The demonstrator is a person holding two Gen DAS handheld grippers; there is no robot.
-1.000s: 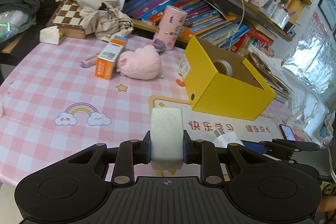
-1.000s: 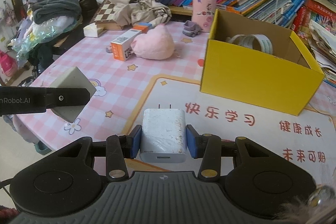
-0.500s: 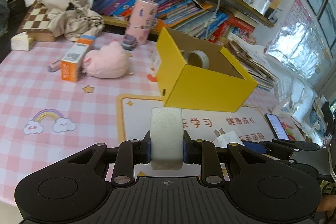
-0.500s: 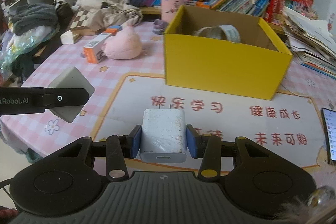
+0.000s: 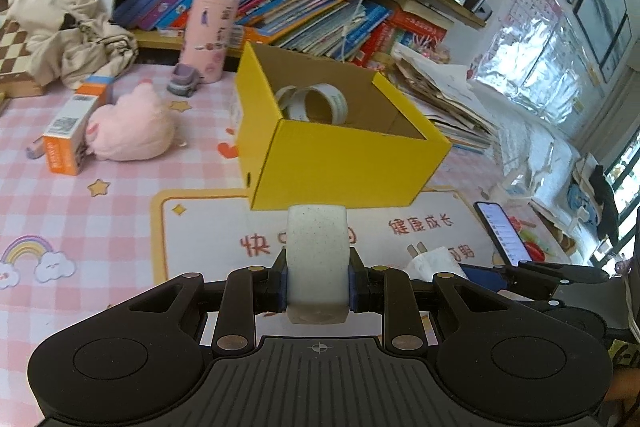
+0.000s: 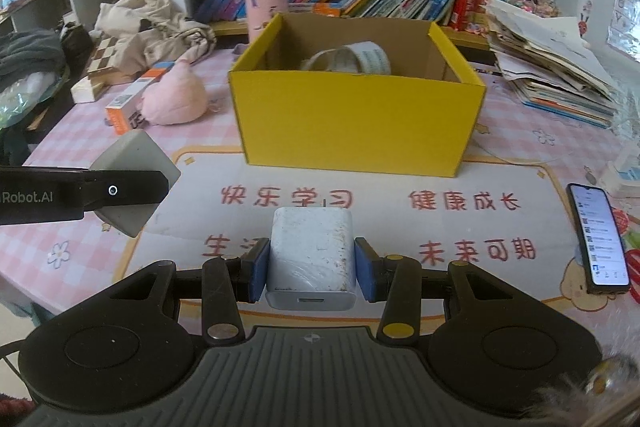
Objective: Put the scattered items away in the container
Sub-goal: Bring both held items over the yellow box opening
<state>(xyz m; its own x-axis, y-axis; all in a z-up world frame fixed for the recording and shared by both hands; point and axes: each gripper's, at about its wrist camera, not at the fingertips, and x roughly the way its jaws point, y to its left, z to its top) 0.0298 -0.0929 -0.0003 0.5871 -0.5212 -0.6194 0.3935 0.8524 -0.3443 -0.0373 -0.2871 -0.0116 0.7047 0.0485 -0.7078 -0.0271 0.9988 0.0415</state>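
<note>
My left gripper (image 5: 318,277) is shut on a pale speckled block (image 5: 317,247), held above the mat in front of the yellow box (image 5: 340,167). The block also shows in the right wrist view (image 6: 134,163), with the left gripper's finger (image 6: 80,193) across it. My right gripper (image 6: 310,269) is shut on a white charger plug (image 6: 311,259), prongs toward the yellow box (image 6: 356,127). The charger also shows at the right in the left wrist view (image 5: 434,261). A tape roll (image 5: 316,103) lies inside the box.
A pink plush (image 5: 130,129), an orange carton (image 5: 68,135), a small grey toy (image 5: 184,85) and a pink tube (image 5: 208,35) sit left of the box. A phone (image 6: 598,237) lies at the mat's right. Bookshelves stand behind; paper stacks (image 6: 552,75) lie right.
Both grippers have moved right and closer to the yellow box, which now sits nearer the centre of both views. Both still hold their objects.
</note>
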